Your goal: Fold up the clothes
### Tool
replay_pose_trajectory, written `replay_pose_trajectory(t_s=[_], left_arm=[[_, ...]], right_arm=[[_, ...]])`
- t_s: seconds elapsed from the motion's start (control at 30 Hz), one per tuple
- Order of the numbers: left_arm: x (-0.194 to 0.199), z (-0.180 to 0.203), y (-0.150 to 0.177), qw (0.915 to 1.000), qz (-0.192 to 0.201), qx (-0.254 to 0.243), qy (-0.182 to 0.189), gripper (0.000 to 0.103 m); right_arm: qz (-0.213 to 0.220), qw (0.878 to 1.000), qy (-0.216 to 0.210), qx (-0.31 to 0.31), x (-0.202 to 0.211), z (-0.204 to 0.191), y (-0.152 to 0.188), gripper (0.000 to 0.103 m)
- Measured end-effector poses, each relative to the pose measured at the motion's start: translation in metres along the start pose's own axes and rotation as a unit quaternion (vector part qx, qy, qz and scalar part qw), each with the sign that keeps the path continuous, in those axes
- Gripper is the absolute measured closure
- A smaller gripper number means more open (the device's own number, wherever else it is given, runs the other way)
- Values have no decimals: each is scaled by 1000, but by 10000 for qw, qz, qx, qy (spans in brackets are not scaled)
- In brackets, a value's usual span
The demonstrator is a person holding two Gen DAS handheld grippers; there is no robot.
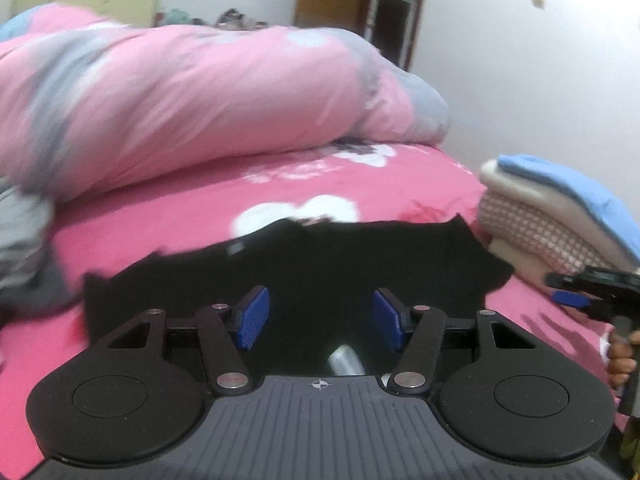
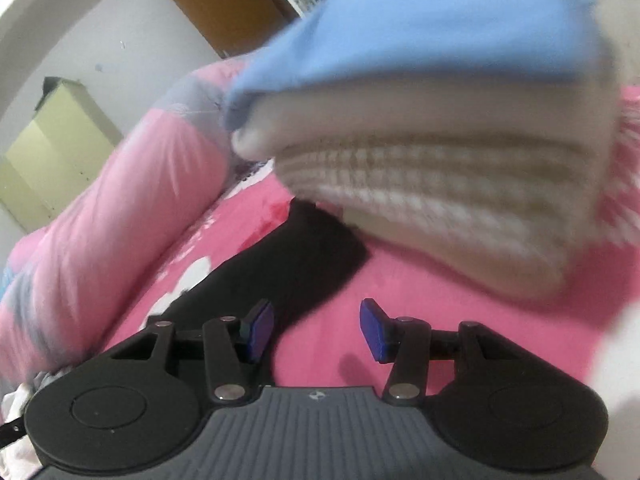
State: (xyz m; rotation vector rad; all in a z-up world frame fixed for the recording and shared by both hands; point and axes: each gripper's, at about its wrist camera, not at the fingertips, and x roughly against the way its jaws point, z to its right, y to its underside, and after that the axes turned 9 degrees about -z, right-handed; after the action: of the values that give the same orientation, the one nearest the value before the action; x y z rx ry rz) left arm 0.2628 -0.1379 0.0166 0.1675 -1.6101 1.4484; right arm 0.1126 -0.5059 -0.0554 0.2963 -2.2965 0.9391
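A black garment (image 1: 320,256) lies spread flat on the pink flowered bedsheet (image 1: 360,184). My left gripper (image 1: 322,312) hovers over its near part, open, with nothing between the blue pads. My right gripper (image 2: 317,326) is open too and holds nothing. It hangs over bare sheet, with a corner of the black garment (image 2: 304,252) running under its left finger. In the left wrist view the right gripper (image 1: 576,296) shows at the right edge, just off the garment's right side, with a hand (image 1: 620,356) below it.
A stack of folded clothes (image 1: 552,216) with a blue piece (image 2: 400,40) on top sits on the bed right of the garment, close ahead of my right gripper. A bulky pink quilt (image 1: 180,112) fills the far side. Grey clothing (image 1: 24,248) lies at the left.
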Motion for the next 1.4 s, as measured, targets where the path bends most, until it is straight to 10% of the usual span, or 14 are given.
replay_pose_trajectory(t_s=[0.37,0.47,0.67,0.77,0.9,1.03,1.4], left_arm=[[-158,92,-13,9942,-754,-486,591,46],[-172,95,-2,9939,-778,-464,624,45],[-140,48,-8,9919,-344,113,1215,45],[-114,1,-12,9883,-163,748,1322,45],[-90,-55,-6,9807,-289,1412,1318,45],[-89,-69,-2,9792,-445,1509,1284,45],[-120,26,-36,9925,-400,-327,1109,40]], right_arm=[[52,9974,660,288,-89,-6,-20,72],[155,9974,614,343,-91,-5,-16,97],[607,9848,137,1622,-76,-71,-16,97],[498,9353,-129,3500,-76,-131,24,97],[209,7914,-111,6108,-81,-186,117,88],[472,6911,423,7200,-82,-186,180,68],[617,7100,233,7011,-77,-170,197,63]])
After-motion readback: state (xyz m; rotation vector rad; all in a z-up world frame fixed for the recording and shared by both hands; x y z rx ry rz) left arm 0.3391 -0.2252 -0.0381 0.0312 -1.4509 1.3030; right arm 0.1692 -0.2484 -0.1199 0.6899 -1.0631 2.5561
